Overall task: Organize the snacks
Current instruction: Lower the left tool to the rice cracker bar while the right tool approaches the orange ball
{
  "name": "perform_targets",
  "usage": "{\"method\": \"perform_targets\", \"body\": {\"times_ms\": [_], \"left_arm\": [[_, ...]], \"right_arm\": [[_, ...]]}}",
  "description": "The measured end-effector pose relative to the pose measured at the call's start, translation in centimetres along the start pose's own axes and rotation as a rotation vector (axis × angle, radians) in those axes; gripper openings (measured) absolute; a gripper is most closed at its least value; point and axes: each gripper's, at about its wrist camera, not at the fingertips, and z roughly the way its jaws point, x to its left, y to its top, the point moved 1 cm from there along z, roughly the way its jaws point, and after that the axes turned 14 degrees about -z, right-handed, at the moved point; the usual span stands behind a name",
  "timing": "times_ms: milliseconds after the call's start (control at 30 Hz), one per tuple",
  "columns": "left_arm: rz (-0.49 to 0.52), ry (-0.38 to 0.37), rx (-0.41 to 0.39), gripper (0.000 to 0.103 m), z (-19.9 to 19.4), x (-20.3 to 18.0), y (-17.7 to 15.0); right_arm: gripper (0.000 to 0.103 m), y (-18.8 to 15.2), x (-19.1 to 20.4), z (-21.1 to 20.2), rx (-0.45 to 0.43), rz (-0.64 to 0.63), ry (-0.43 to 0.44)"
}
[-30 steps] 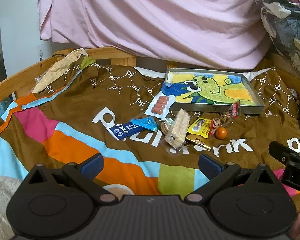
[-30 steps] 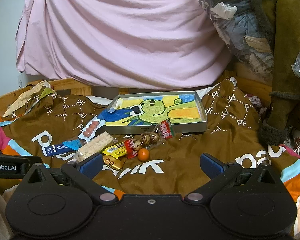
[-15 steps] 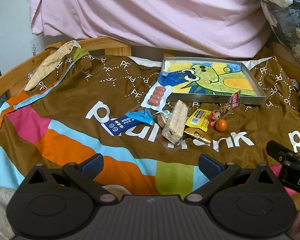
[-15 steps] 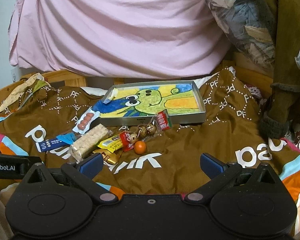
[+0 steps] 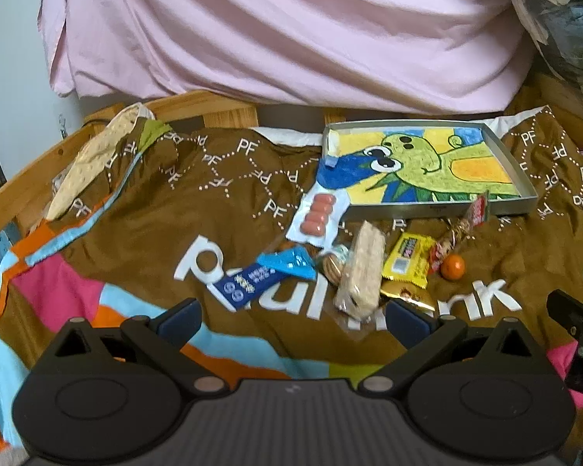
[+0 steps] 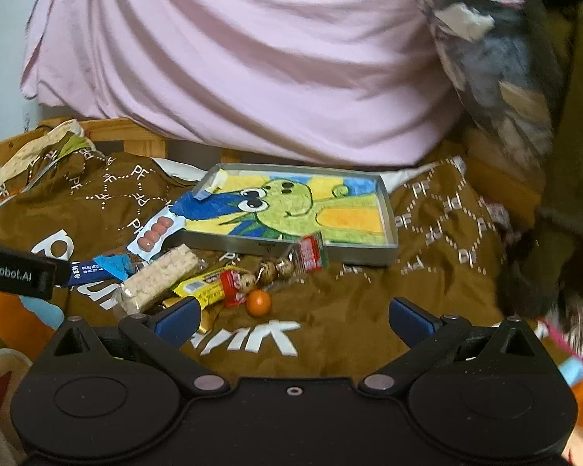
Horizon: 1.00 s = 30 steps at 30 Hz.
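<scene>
A pile of snacks lies on a brown printed blanket in front of a metal tray [image 5: 524,178] [image 6: 388,209] lined with a green cartoon drawing. The pile holds a sausage pack [image 5: 318,219] [image 6: 155,233], a blue wrapper [image 5: 264,275], a rice bar [image 5: 363,268] [image 6: 159,277], a yellow packet [image 5: 406,258] [image 6: 202,287], a strip of wrapped balls [image 6: 276,268] and an orange ball [image 5: 452,266] [image 6: 259,303]. My left gripper [image 5: 293,320] hangs open just short of the pile. The right gripper [image 6: 293,316] is open too, near the orange ball, holding nothing.
A pink sheet [image 5: 291,39] hangs behind the bed, over a wooden rail [image 5: 198,105]. A patterned bundle [image 6: 497,50] and a brown coat [image 6: 579,116] crowd the right side. A beige cloth [image 5: 93,155] lies at the left rail.
Both grippers have moved forward and down toward the snack pile, which now looms larger and closer to the fingertips. Both stay open; nothing has been picked up.
</scene>
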Motion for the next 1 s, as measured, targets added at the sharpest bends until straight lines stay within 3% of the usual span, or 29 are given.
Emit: {"method": "perform_targets", "body": {"times_ms": [333, 567, 733, 1000], "left_arm": [[0.002, 0.001, 0.038, 0.103, 2.4, -0.3, 2.3], [-0.014, -0.007, 0.027, 0.103, 3.2, -0.1, 4.4], [-0.024, -0.01, -0.002, 0.103, 4.2, 0.0, 6.2], [-0.028, -0.027, -0.026, 0.103, 6.6, 0.9, 6.7]], "right_arm": [[0.102, 2.2, -0.1, 3.5, -0.002, -0.082, 0.072], [0.102, 4.6, 0.0, 5.2, 0.015, -0.159, 0.104], [0.102, 6.2, 0.2, 6.6, 0.05, -0.148, 0.138], [0.102, 5.3, 0.4, 9.2, 0.034, -0.158, 0.117]]}}
